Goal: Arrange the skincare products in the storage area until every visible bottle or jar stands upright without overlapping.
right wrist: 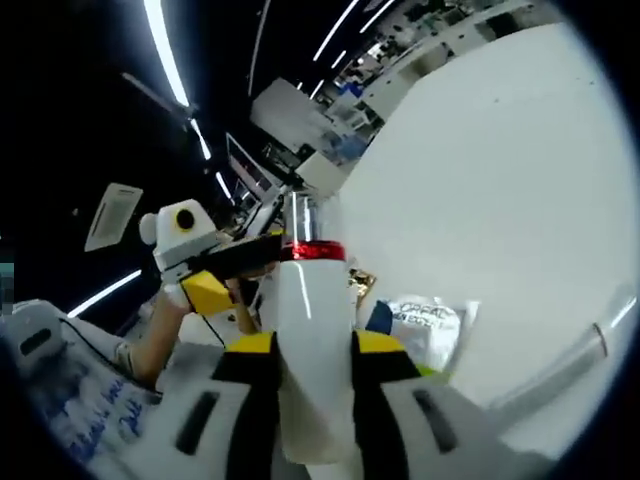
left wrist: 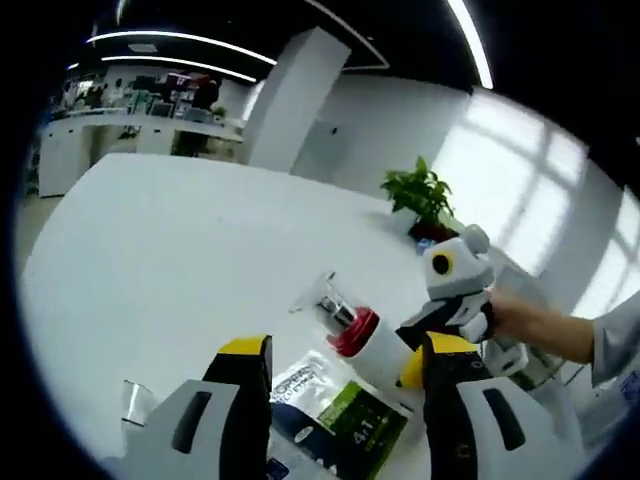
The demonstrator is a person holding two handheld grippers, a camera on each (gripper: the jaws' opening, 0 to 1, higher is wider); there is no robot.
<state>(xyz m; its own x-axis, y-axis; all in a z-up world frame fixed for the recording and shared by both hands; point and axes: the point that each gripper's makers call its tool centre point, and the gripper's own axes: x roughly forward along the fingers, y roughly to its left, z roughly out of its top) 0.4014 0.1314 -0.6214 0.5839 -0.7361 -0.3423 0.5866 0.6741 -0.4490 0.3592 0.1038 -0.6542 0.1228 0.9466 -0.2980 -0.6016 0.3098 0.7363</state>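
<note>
A white bottle point(right wrist: 312, 350) with a red collar and clear cap rises between my right gripper's point(right wrist: 315, 345) yellow-tipped jaws, which are shut on its body. In the left gripper view the same bottle point(left wrist: 372, 345) is tilted above the table, cap pointing away, with the right gripper point(left wrist: 438, 318) holding its far end. My left gripper point(left wrist: 345, 350) is open, its jaws wide apart on either side of the bottle's neck. From the right gripper view the left gripper point(right wrist: 230, 272) reaches in beside the red collar. A green-labelled sachet point(left wrist: 340, 415) lies flat under the bottle.
The white table point(left wrist: 170, 260) stretches far ahead. A potted plant point(left wrist: 420, 195) stands at its far edge. A clear plastic piece point(left wrist: 135, 400) lies near my left jaw. The sachet point(right wrist: 425, 330) and a clear tray edge point(right wrist: 560, 365) lie right of the bottle. A person's forearm point(left wrist: 545, 330) enters from the right.
</note>
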